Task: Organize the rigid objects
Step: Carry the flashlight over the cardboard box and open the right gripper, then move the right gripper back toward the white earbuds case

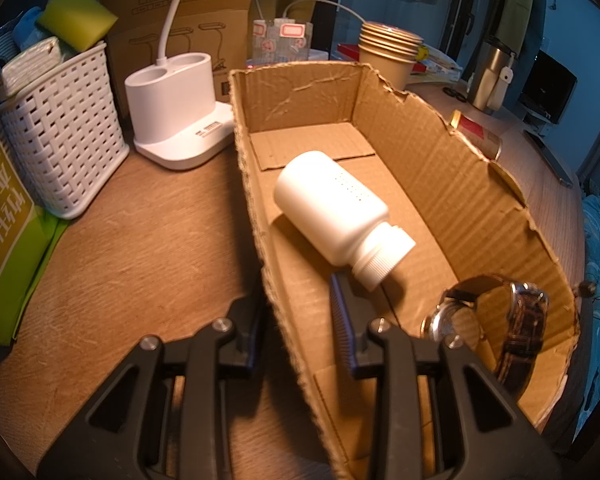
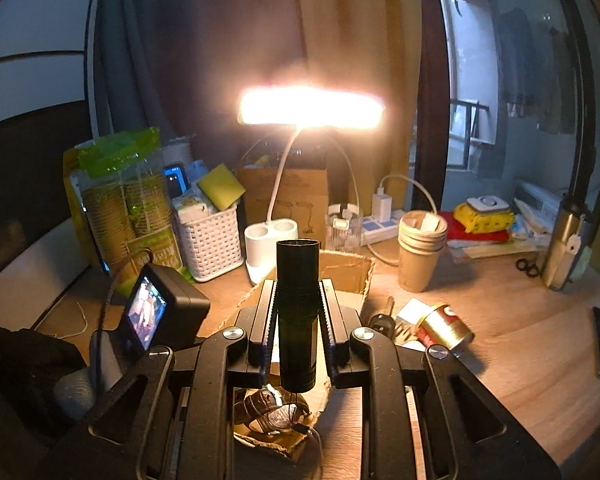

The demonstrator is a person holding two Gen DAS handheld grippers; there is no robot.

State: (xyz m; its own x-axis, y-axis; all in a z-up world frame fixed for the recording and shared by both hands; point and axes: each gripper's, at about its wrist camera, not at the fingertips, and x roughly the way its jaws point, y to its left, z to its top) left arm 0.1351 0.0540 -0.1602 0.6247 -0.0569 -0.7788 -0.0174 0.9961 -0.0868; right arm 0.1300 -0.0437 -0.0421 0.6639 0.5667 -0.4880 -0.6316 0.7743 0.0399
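An open cardboard box (image 1: 440, 168) lies on the wooden desk. A white plastic bottle (image 1: 340, 216) lies on its side in the box, and a wristwatch (image 1: 496, 328) with a dark strap leans in the near right corner. My left gripper (image 1: 296, 294) straddles the box's left wall, one finger outside and one inside, shut on the wall. In the right wrist view my right gripper (image 2: 297, 284) is shut on a black cylinder (image 2: 297, 304), held upright above the near end of the box (image 2: 348, 276). The watch (image 2: 268, 408) shows below it.
Left of the box stand a white woven basket (image 1: 64, 144), a white lamp base (image 1: 176, 108) and a green package (image 1: 0, 208). Stacked paper cups (image 1: 388, 56) stand behind it. A red-gold can (image 2: 444, 324) and a key (image 2: 384, 316) lie to its right. The lamp head (image 2: 310, 106) glows overhead.
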